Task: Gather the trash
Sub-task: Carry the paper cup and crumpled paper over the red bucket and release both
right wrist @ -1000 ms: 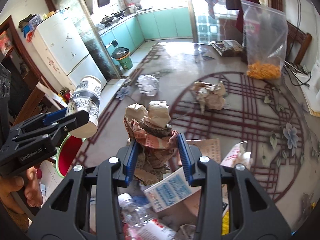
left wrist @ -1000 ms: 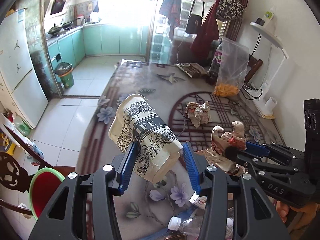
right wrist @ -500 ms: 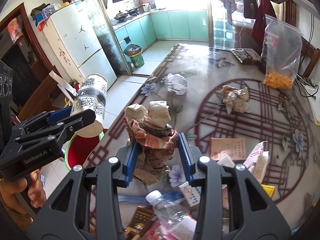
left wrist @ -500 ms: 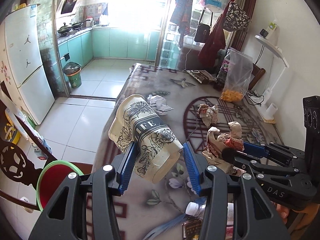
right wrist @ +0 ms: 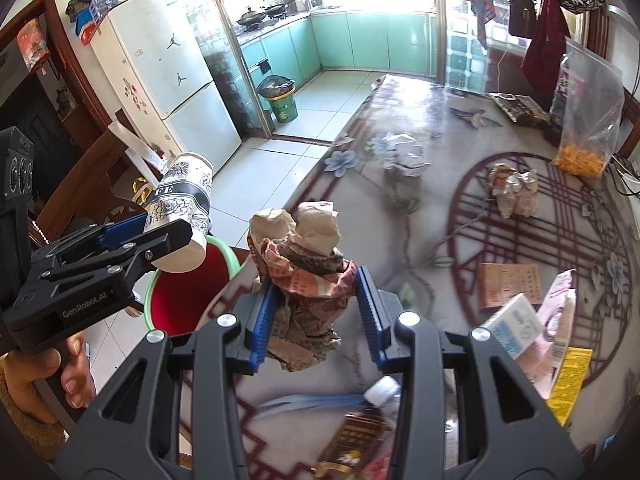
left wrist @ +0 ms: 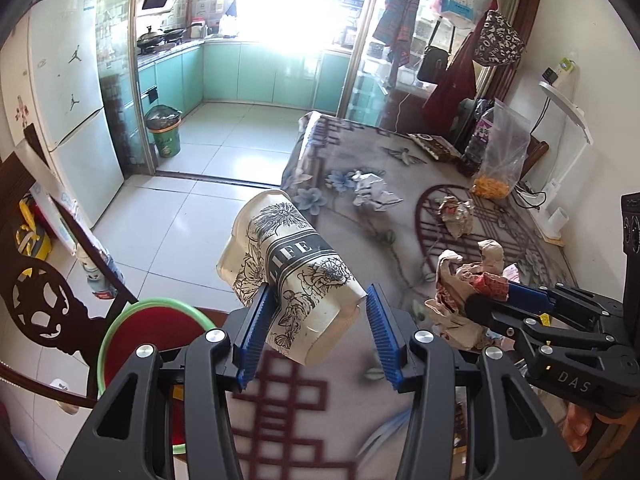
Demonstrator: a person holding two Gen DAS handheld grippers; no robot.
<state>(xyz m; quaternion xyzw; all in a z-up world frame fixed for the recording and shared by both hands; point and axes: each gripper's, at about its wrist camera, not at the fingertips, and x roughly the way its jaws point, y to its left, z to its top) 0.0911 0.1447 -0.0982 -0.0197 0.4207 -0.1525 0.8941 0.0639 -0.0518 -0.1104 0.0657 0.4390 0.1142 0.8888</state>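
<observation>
The left gripper [left wrist: 316,330] clamps one flower-printed paper cup [left wrist: 290,276], rim tilted up-left above the red basin [left wrist: 154,322]; the right gripper [right wrist: 316,312] clamps one crumpled brown paper wad [right wrist: 306,264] above the table edge

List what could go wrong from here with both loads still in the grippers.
1. The cup lies tilted and dented in the left gripper, pinched near its base; it could slip out before it is over the bin.
2. The paper wad bulges loosely above and below the right gripper, so pieces might shed onto the table.
3. The two grippers sit close together and could bump near the bin.
</observation>
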